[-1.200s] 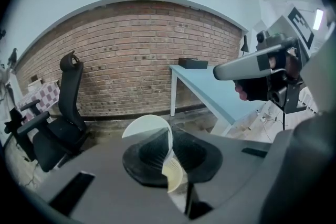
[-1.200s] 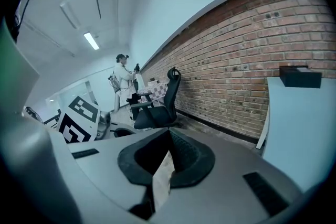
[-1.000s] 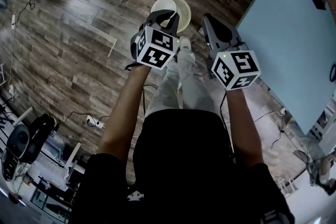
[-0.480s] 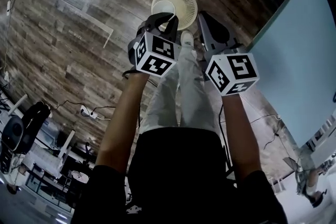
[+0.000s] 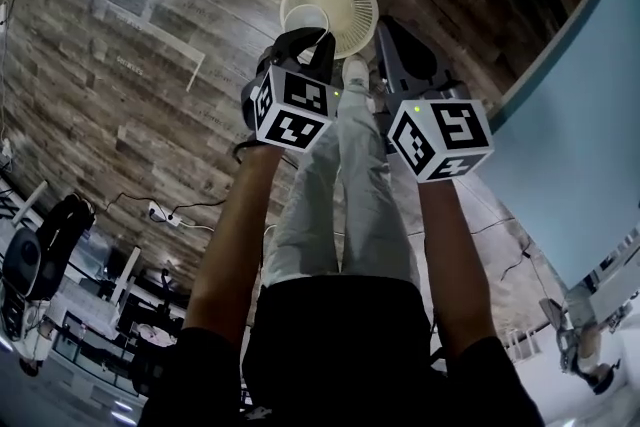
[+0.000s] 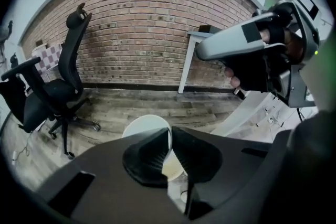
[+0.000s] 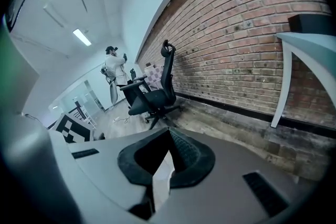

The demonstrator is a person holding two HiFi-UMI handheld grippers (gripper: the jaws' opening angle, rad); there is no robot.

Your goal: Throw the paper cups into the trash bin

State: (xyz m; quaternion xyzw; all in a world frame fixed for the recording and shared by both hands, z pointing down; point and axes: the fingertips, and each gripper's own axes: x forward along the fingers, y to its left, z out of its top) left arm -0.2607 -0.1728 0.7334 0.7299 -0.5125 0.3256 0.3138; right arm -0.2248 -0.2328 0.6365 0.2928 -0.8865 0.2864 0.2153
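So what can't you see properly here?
- Inside the round white ribbed trash bin: head view, too small, partly behind the white paper cup in the left gripper.
- What the right gripper pinches: its view shows only a pale sliver; head view, its grey body hides it.
- Light blue table: cut by head view's edge.

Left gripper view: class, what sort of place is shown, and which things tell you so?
Probably an office or workroom: a black swivel office chair, a pale desk by the brick wall, and wood-plank flooring.
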